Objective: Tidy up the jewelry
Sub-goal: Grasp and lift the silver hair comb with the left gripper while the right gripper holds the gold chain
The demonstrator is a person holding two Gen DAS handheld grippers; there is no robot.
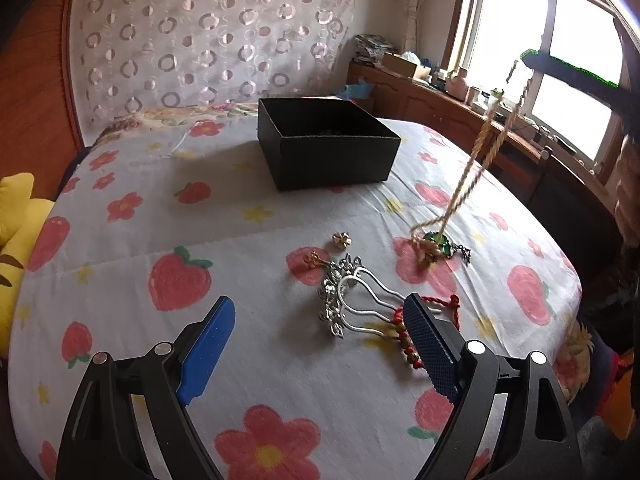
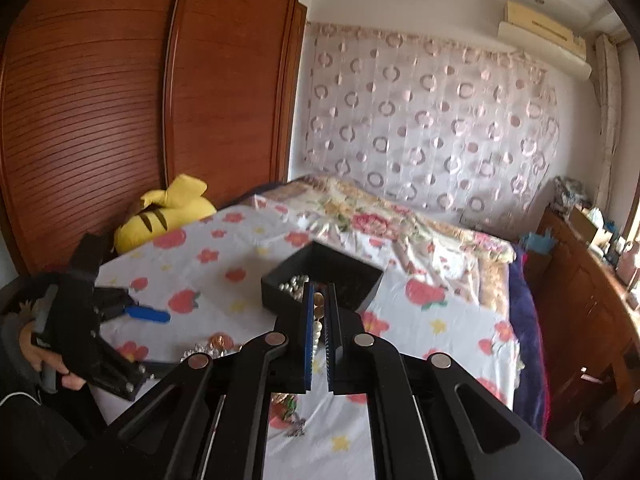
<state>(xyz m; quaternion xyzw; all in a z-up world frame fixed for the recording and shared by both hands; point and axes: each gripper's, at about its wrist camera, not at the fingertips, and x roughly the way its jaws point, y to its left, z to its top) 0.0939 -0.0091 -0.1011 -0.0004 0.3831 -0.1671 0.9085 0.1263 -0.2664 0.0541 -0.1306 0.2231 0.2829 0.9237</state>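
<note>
My left gripper (image 1: pixel 319 300) hangs open and empty over the flowered bedsheet (image 1: pixel 224 184). Under it lie a silver hair comb (image 1: pixel 348 296), a red braided bracelet (image 1: pixel 404 332) and two small gold earrings (image 1: pixel 341 239). My right gripper (image 2: pixel 320 286) is shut on a gold and pearl bead necklace (image 2: pixel 318 314). In the left wrist view it (image 1: pixel 532 58) is high at the right. The strand (image 1: pixel 480 152) hangs down from it. Its green pendant end (image 1: pixel 438 242) still lies on the sheet. An open black box (image 1: pixel 332 160) stands farther back, and silver beads (image 2: pixel 294 282) lie inside it.
A yellow plush toy (image 2: pixel 168 212) lies at the bed's left edge by a wooden wardrobe (image 2: pixel 120 100). A wooden sideboard (image 1: pixel 432 100) with clutter runs under the window on the right. A person's hand (image 2: pixel 40 356) holds the left gripper.
</note>
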